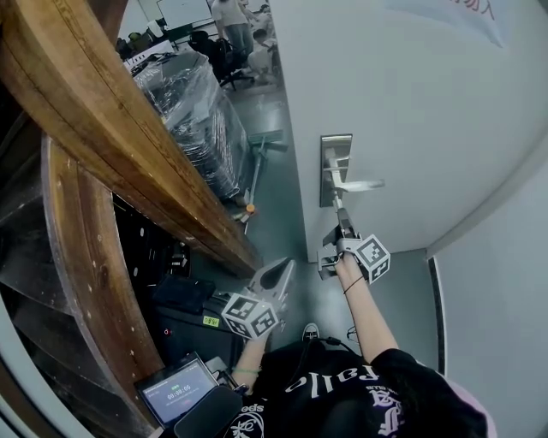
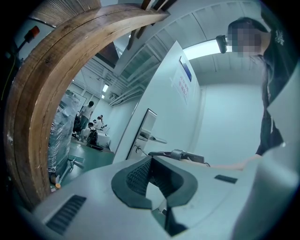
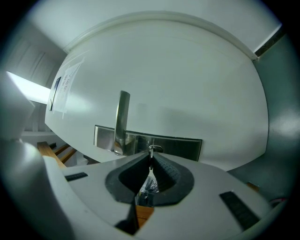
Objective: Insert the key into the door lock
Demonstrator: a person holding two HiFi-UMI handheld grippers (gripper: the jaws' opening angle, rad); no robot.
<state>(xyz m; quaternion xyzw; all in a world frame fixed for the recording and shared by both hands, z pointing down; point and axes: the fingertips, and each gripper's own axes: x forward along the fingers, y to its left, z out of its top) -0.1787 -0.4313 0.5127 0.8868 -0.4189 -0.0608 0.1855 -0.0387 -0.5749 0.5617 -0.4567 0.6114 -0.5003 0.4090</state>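
A steel lock plate (image 1: 335,169) with a lever handle (image 1: 358,183) is set in the white door (image 1: 411,103). My right gripper (image 1: 341,221) is raised to the lower end of the plate and is shut on a small key. In the right gripper view the key (image 3: 151,158) is pinched between the pads, its ring end (image 3: 153,149) right against the plate (image 3: 180,145), beside the handle (image 3: 123,117). Whether the blade is inside the keyhole is hidden. My left gripper (image 1: 280,274) hangs lower left, away from the door, jaws together and empty. The left gripper view shows the plate (image 2: 148,127) from the side.
A heavy curved wooden rail (image 1: 103,120) runs along the left. Behind it are a plastic-wrapped stack (image 1: 193,107) and a long-handled floor tool (image 1: 257,167). A small screen (image 1: 175,392) sits at the bottom left. People stand far back in the room (image 1: 231,21).
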